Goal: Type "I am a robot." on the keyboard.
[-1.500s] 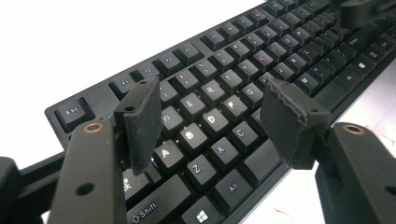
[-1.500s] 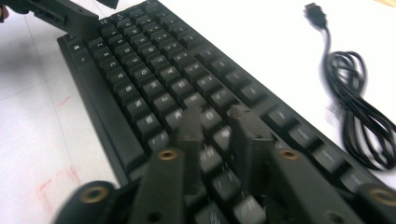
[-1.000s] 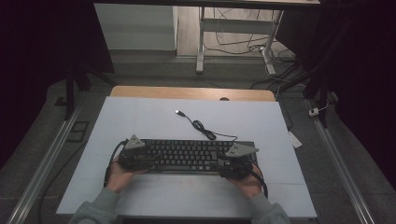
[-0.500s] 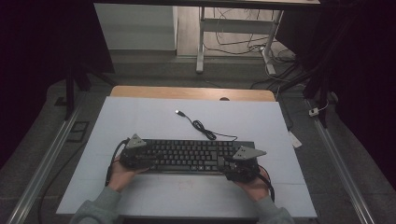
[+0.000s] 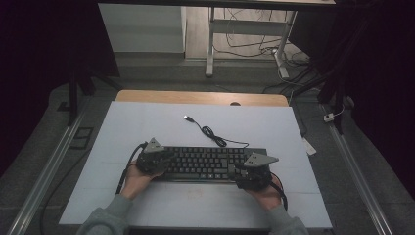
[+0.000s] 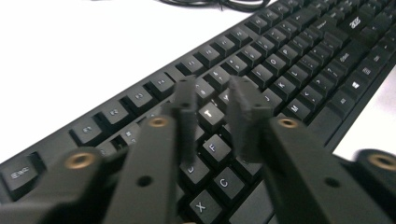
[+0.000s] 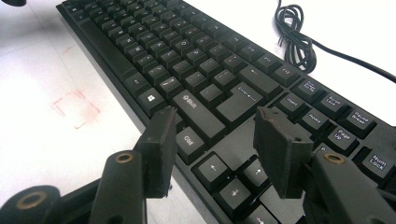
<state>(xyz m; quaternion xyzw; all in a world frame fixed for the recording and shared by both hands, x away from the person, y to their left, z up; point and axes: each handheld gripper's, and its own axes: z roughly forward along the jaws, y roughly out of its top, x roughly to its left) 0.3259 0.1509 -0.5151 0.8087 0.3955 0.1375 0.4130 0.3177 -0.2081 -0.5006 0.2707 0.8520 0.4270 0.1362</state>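
1. Left gripper (image 6: 212, 116): jaws have just been closing, now a narrow gap apart, nothing between them, poised over the letter keys of the keyboard (image 5: 205, 163).
2. Right gripper (image 7: 212, 154): jaws wide apart, above the arrow keys.
3. Keyboard lies flat on the white table (image 5: 147, 122), cable (image 5: 210, 133) behind.

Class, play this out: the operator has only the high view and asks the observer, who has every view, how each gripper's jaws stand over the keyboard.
Operator: From above, the left gripper sits at the keyboard's left end. Its jaws?
Observer: They have just been closing. A narrow gap remains, with nothing between them, above the T key.
Operator: And the right gripper?
Observer: Its jaws stand wide apart above the arrow keys, gripping nothing.
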